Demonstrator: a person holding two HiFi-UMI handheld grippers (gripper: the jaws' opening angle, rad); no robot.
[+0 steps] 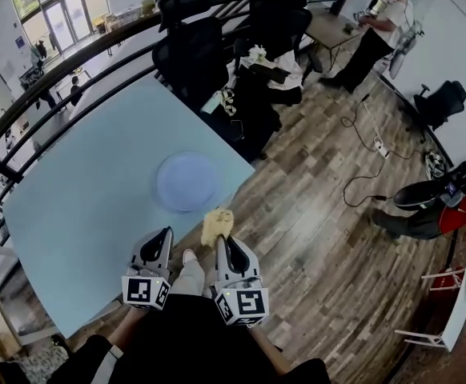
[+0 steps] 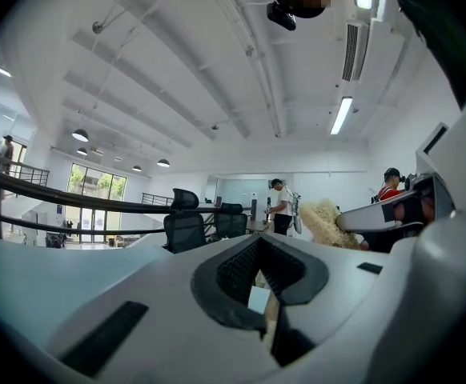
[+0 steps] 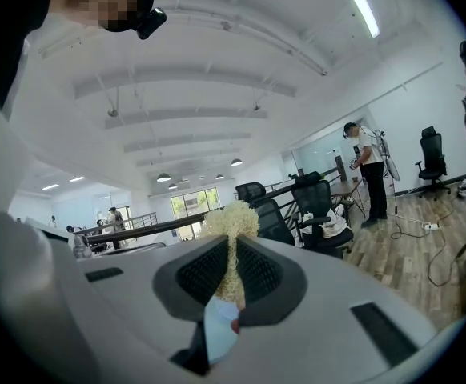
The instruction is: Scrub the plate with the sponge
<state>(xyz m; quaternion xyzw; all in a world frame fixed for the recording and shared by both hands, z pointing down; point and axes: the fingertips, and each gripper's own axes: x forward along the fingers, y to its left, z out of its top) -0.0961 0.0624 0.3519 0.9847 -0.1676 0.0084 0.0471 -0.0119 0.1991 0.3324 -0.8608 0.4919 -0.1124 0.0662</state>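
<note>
A round blue plate [image 1: 187, 181] lies flat on the light blue table [image 1: 81, 206], close to its near right edge. A yellowish fibrous sponge [image 1: 216, 226] is off the plate, below and to its right. My right gripper [image 1: 221, 240] is shut on the sponge [image 3: 231, 221], which sticks out past the dark pads [image 3: 259, 272]. To the left, over the table's near edge, my left gripper [image 1: 165, 234] is shut with nothing between its fingers. The left gripper view shows the sponge [image 2: 323, 221] beside the right gripper's body. Both gripper views tilt up toward the ceiling, so neither shows the plate.
Black office chairs [image 1: 191, 50] stand along the table's far right side, with a dark curved railing [image 1: 73, 74] behind it. Wooden floor [image 1: 329, 238] with cables lies to the right. A person [image 1: 377, 26] stands at a far desk. My own legs are below the grippers.
</note>
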